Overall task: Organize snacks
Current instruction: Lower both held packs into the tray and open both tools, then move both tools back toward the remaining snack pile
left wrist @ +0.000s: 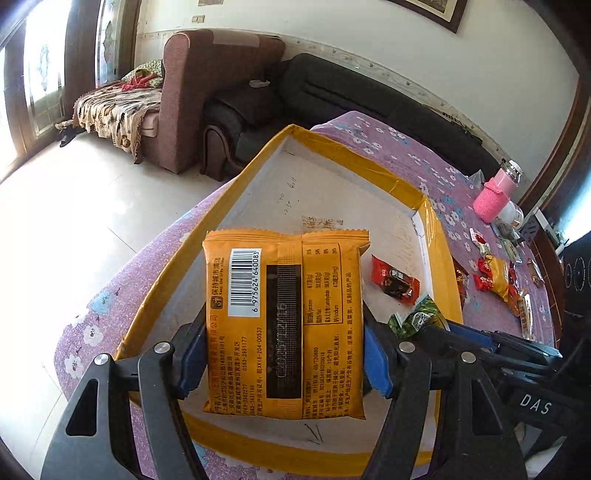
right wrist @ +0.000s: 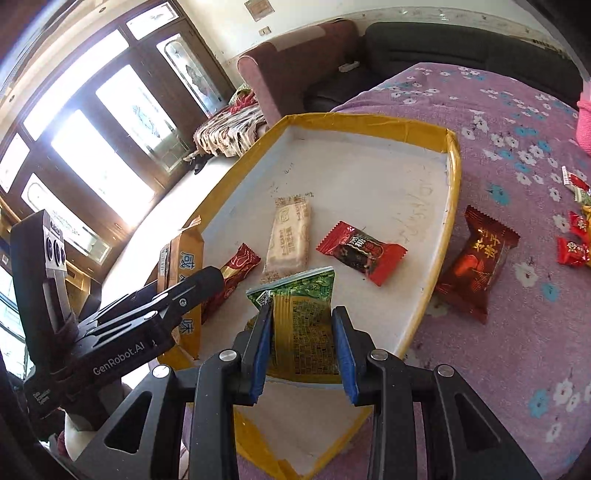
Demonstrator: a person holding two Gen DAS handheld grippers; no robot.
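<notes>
A table under a purple flowered cloth [right wrist: 480, 110] carries a yellow-rimmed tray [right wrist: 369, 123]. Just beside the tray lies a dark red packet [right wrist: 476, 262]. Farther off are loose red sweets [left wrist: 495, 277] and a pink bottle [left wrist: 493, 195].

Orange packet [left wrist: 284, 325], green packet [right wrist: 303, 317], yellow-rimmed white tray [right wrist: 369, 125], purple floral cloth [right wrist: 498, 332].

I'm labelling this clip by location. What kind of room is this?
Most likely a home living room: a brown upholstered sofa and a dark couch stand along the wall, a framed picture hangs above, and the snacks sit on a table under a purple floral cloth.
</notes>
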